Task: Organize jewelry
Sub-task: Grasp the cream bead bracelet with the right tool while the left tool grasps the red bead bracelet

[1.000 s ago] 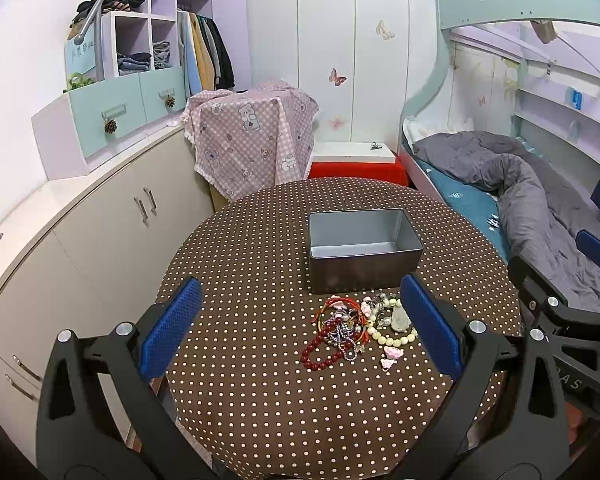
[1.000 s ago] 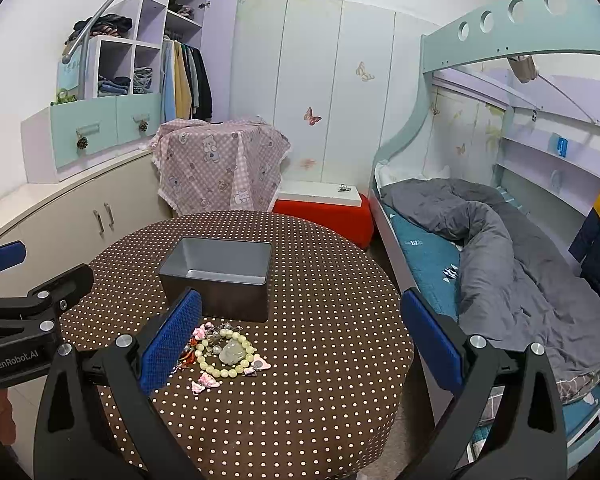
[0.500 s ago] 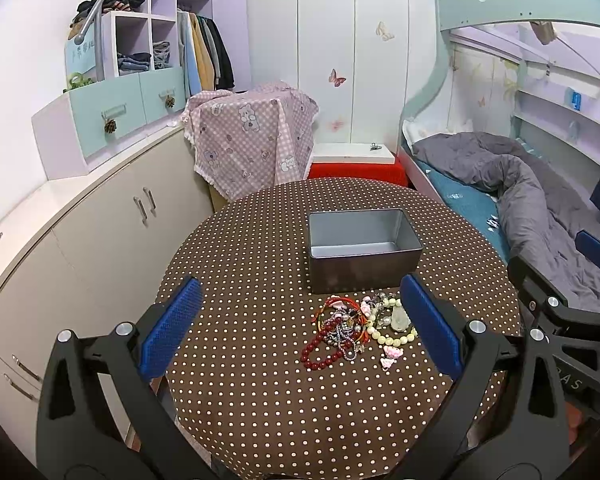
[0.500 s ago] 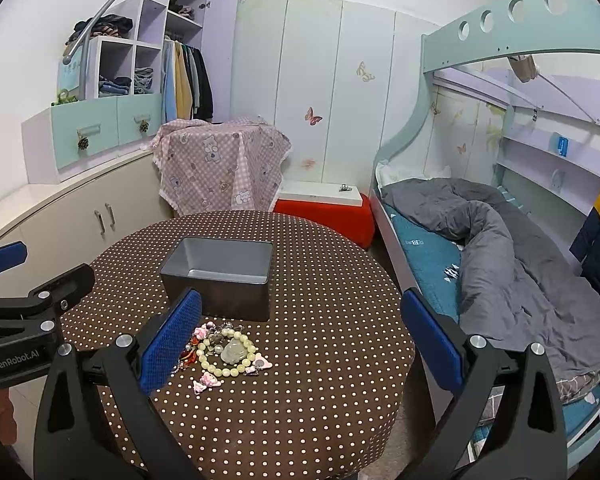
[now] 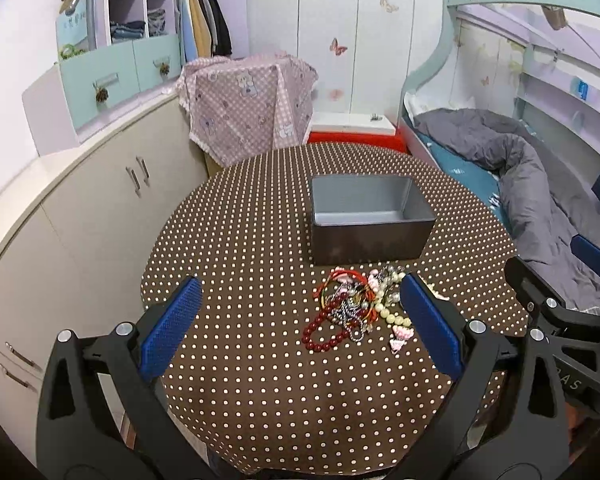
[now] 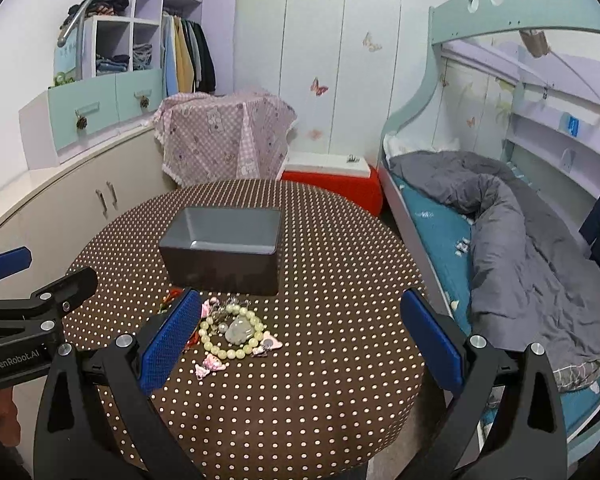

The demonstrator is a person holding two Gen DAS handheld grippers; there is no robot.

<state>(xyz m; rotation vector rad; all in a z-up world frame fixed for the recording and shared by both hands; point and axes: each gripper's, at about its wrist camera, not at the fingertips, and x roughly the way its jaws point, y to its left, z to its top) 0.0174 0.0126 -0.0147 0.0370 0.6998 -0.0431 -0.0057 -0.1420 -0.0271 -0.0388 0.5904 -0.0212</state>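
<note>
Both sets of fingers are spread wide with nothing between them: left gripper (image 5: 300,328) and right gripper (image 6: 300,344) hang over the near side of the round polka-dot table (image 5: 236,240), not touching anything.

Everything I need to sort sits in one tangled jewelry pile (image 5: 360,304), just in front of the empty grey metal box (image 5: 370,216). From the left camera I can pick out a dark red bead bracelet (image 5: 324,334) on the near-left edge of the heap, plus some red cord loops. The right camera gives a better look at the pale green bead bracelet (image 6: 230,338) with a translucent pendant (image 6: 240,330) inside its ring, and a couple of little pink charms (image 6: 210,364) lying loose in front.

My guess on handling: all light, floppy stuff. Beads are probably slick and will roll out of a lazy pinch, and the strands look knotted together, so lifting one may drag its neighbours along. I'd pinch across a strand at the outer edge of the pile, the red bracelet for the left side and the green one for the right, rather than dive into the middle.

Room-wise I'm fine. Plenty of bare cloth around the pile, and the box is open-topped and close. Table edge is near me, so loose charms could get flicked off.
</note>
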